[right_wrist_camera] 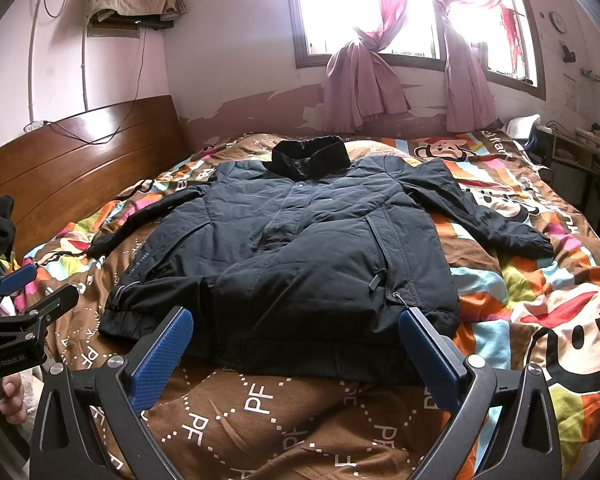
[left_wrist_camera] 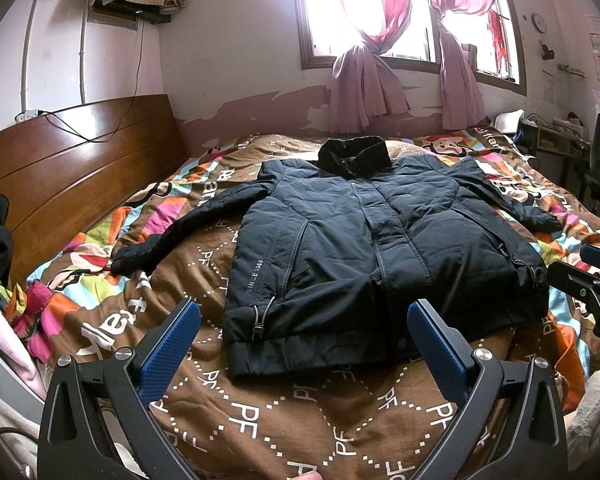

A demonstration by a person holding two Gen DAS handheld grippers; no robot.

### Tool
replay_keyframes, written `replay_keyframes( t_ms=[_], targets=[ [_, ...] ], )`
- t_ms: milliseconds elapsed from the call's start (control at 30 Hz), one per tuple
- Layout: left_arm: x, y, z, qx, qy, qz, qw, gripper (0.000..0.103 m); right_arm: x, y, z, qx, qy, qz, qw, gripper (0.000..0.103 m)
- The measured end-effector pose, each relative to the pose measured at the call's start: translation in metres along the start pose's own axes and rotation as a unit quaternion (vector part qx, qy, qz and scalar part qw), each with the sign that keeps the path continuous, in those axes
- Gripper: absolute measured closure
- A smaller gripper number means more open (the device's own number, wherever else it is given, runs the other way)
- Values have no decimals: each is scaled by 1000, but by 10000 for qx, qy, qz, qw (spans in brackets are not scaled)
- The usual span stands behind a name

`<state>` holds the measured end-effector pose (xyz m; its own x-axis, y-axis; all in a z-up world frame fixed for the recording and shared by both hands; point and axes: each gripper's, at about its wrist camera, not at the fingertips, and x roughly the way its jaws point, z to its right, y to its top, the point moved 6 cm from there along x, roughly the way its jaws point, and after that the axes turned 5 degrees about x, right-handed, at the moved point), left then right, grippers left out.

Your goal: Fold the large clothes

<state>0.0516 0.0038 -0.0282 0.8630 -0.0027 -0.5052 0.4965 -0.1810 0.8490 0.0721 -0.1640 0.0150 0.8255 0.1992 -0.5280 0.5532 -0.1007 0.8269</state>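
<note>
The left gripper and the right gripper are both held with jaws spread wide, nothing between them, just short of the hem of the dark jacket. The jacket is laid flat, front up, sleeves spread, on the patterned bedspread.

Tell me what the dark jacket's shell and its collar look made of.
The dark navy jacket shell looks like a matte woven synthetic, lightly padded: soft puffy creases, stitched seams. Its black stand-up collar seems plusher, maybe fleece or ribbed knit; too blurred to say.
</note>
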Motion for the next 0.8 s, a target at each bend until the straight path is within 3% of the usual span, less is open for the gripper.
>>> replay_keyframes(
  t_ms=[800],
  targets=[
    [-2,2,2,-7,5,6,10000,1,1,-1,0,-40,-89,-46,9999,0]
  ],
)
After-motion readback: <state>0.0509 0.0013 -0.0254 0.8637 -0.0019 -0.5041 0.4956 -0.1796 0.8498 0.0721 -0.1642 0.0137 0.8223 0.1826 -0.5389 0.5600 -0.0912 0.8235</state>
